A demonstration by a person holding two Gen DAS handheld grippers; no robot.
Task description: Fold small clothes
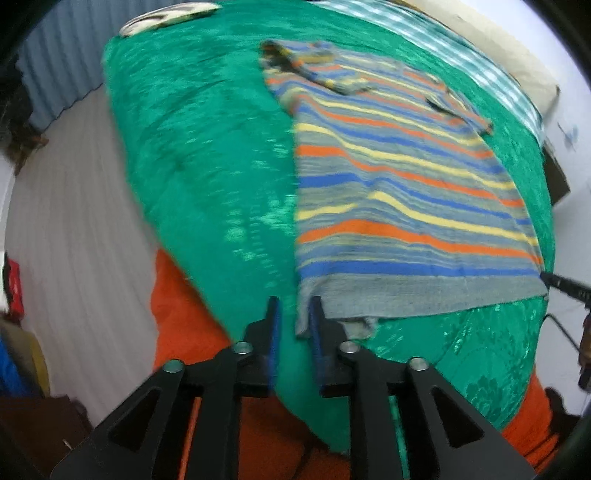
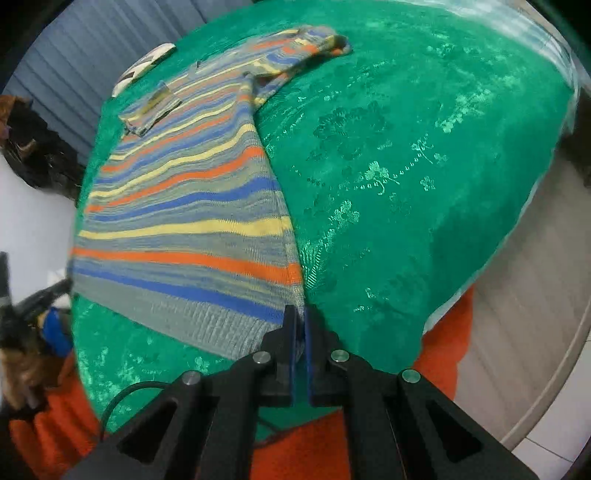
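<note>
A striped knit sweater (image 1: 399,192) in grey, blue, orange and yellow lies flat on a green bedspread (image 1: 207,155), sleeves folded in near its far end. My left gripper (image 1: 294,308) is open, its fingers straddling the sweater's near left hem corner. In the right wrist view the sweater (image 2: 192,206) lies left of centre on the bedspread (image 2: 406,166). My right gripper (image 2: 300,314) is shut on the sweater's near right hem corner. The right gripper's tip shows at the left view's right edge (image 1: 557,282).
An orange cloth (image 1: 192,317) hangs below the bedspread's near edge. A white patterned item (image 1: 166,16) lies at the far left corner of the bed. A checked cloth (image 1: 480,62) and pillow sit along the far right. Pale floor (image 1: 74,206) lies to the left.
</note>
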